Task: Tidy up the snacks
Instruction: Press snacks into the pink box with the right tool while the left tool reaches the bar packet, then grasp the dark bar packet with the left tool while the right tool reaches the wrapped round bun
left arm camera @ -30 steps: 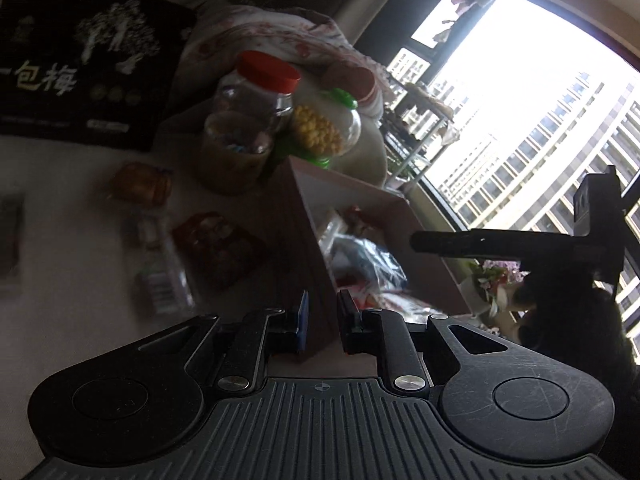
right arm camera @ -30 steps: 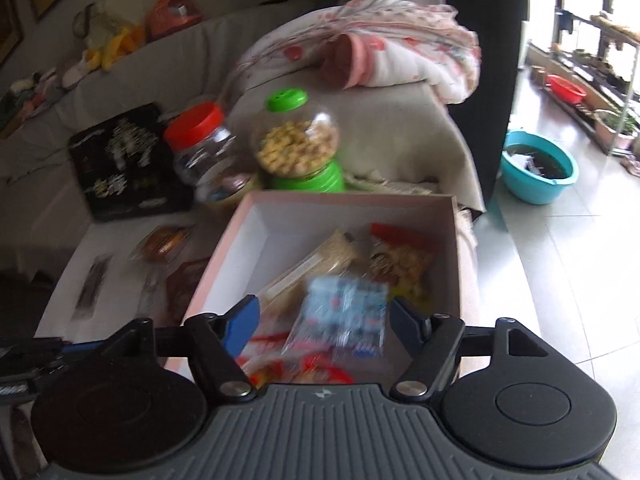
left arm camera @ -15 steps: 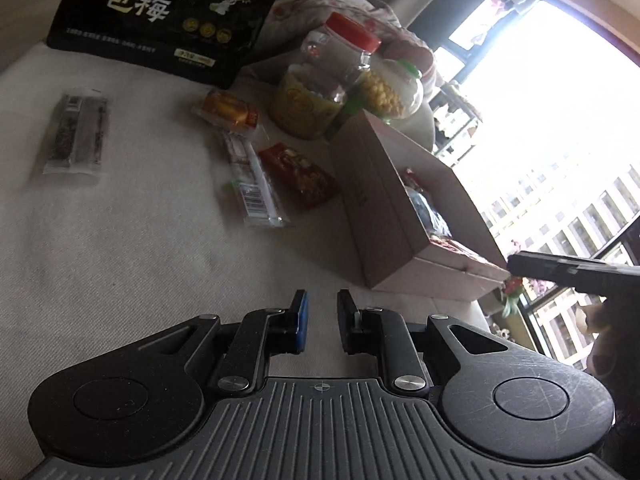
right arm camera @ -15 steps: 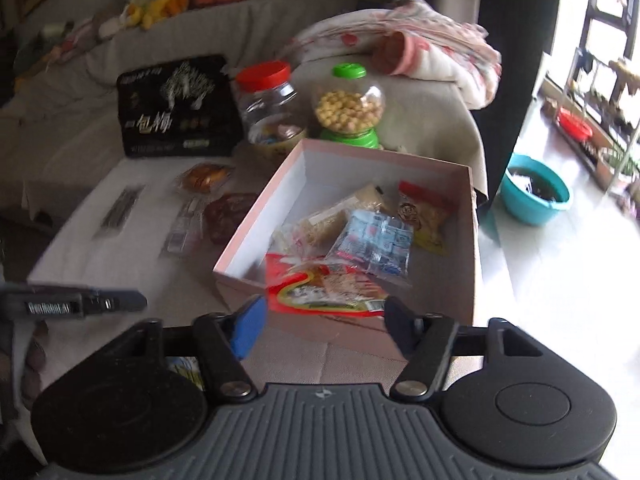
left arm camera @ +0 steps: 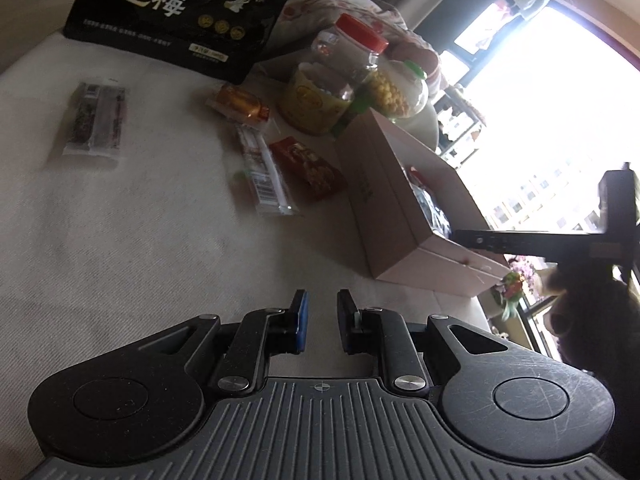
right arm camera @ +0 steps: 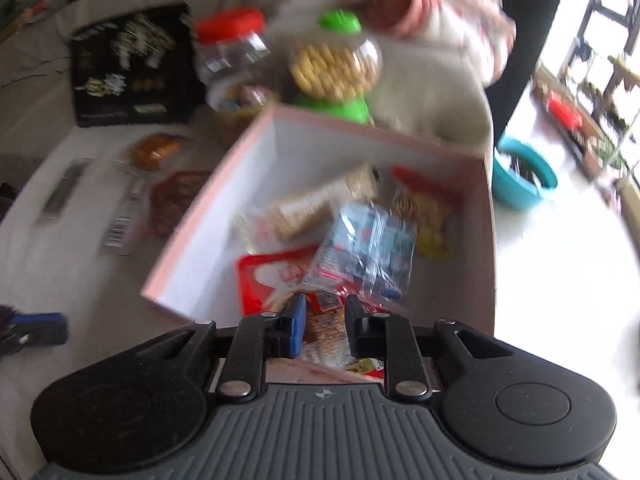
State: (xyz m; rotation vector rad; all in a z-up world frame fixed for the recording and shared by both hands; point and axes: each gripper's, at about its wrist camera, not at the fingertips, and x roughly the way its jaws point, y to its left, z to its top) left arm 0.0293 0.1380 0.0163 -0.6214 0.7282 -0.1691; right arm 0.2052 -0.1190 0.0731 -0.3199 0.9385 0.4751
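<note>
The pink cardboard box (right arm camera: 208, 216) stands open on the cloth-covered table, with several snack packets inside. A blue-and-white packet (right arm camera: 368, 248) lies on top of a red one (right arm camera: 272, 272). My right gripper (right arm camera: 325, 316) hovers over the box's near edge, jaws shut, with the packets showing behind the narrow gap; the view is blurred. My left gripper (left arm camera: 320, 312) is shut and empty, low over the bare cloth, left of the box (left arm camera: 384, 200). Loose on the cloth lie a dark bar packet (left arm camera: 96, 124), an orange packet (left arm camera: 240, 106), a long clear packet (left arm camera: 264, 176) and a red packet (left arm camera: 308, 170).
A black snack bag (left arm camera: 180, 12) leans at the back. A red-lidded jar (left arm camera: 352, 52), a yellow tub (left arm camera: 316, 104) and a green-topped jar (left arm camera: 396, 92) crowd the box's far end. A teal basin (right arm camera: 524, 176) sits on the floor beyond the table's right edge.
My right gripper let the blue-and-white packet drop into the box, then its jaws came together over the box's near edge. My left gripper drew back from the box to the cloth.
</note>
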